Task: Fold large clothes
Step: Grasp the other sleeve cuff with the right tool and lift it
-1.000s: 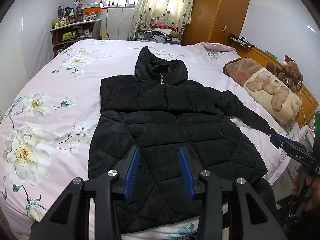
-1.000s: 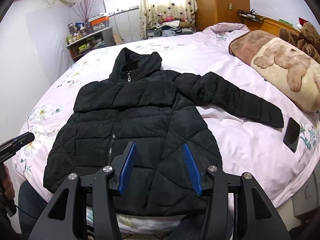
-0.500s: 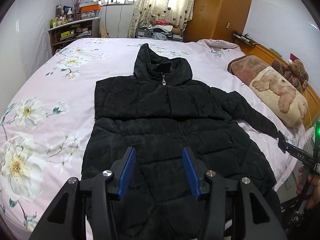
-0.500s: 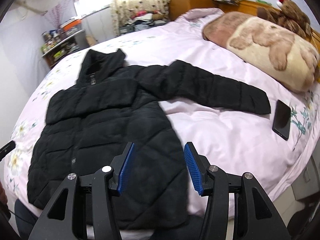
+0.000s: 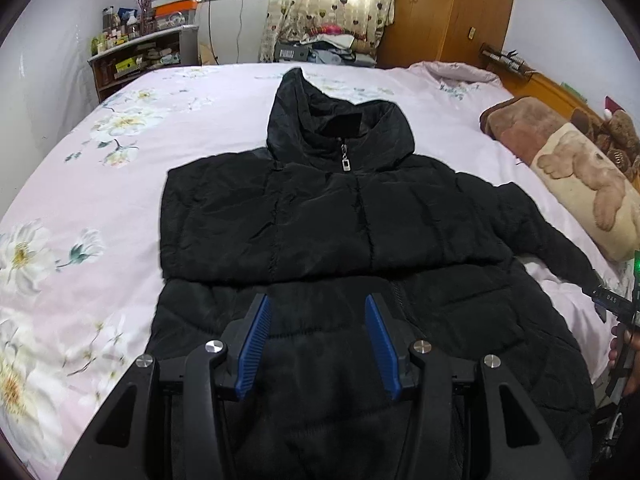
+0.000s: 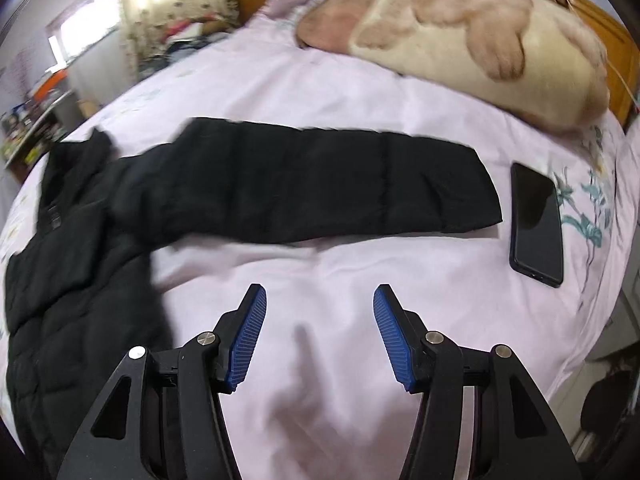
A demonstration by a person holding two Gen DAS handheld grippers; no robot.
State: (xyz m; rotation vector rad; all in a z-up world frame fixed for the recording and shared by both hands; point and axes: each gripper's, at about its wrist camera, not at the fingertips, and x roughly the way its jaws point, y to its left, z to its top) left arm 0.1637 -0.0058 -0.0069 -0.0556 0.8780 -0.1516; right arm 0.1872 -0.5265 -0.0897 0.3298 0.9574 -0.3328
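1. Right wrist view: the puffy quilted black jacket [image 6: 80,280] lies flat on the bed [image 6: 360,280], its sleeve [image 6: 320,184] stretched from 9 to 3 o'clock, at 12 from the right claw [image 6: 318,334], the nearer one.
2. Right claw's opening, nothing between; left claw [image 5: 316,344] is released over the hem.
3. Slick phone [image 6: 536,224] sits by the cuff.

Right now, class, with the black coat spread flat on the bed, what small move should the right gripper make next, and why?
Probably reach forward to the cuff of the sleeve. The right gripper, jaws opening with nothing between them, hangs over bare bedsheet, while that sleeve lies stretched out from the coat, unfolded. A phone lies just beyond the cuff, so aim short of it.
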